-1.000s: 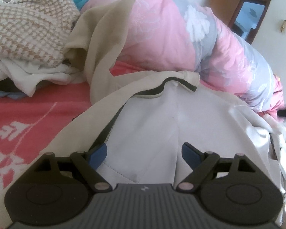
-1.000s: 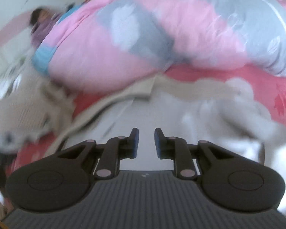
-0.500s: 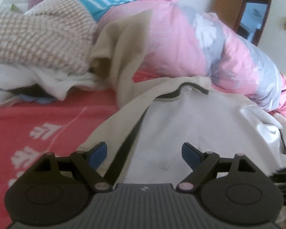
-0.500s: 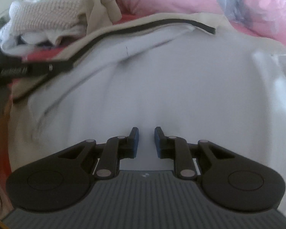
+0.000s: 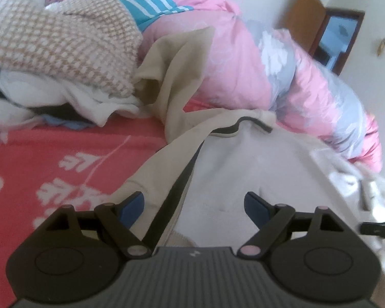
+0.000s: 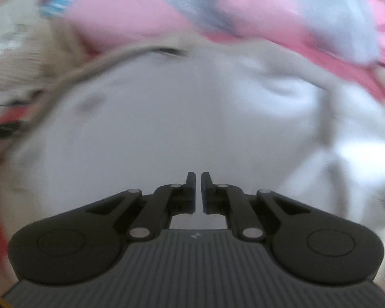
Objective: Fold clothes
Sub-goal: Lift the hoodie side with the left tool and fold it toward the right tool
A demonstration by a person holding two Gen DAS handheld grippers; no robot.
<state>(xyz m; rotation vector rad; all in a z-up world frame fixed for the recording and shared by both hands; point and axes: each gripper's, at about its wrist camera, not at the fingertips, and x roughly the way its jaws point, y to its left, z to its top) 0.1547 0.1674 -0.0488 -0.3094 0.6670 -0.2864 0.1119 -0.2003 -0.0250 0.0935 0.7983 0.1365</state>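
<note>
1. The jacket (image 5: 231, 159) lies spread on the red sheet (image 5: 51, 154); its dark-edged left border runs between the left gripper (image 5: 192, 201)'s released jaws.
2. Bare sheet lies left; a clothes pile (image 5: 64, 51) and quilt (image 5: 243, 64) crowd the far side.
3. The right gripper (image 6: 198, 179), tilted down over the jacket's pale lining, has its jaws clenched on nothing.

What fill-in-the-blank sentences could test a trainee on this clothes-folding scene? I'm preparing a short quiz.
1. The left gripper has its fingers spread ____.
2. The right gripper has its fingers nearly ____, with nothing visible between them.
3. The beige jacket has its zipper ____, showing pale lining.
4. The bedsheet under the jacket is ____ with a white leaf print.

Missing words: wide; shut; open; red
</note>
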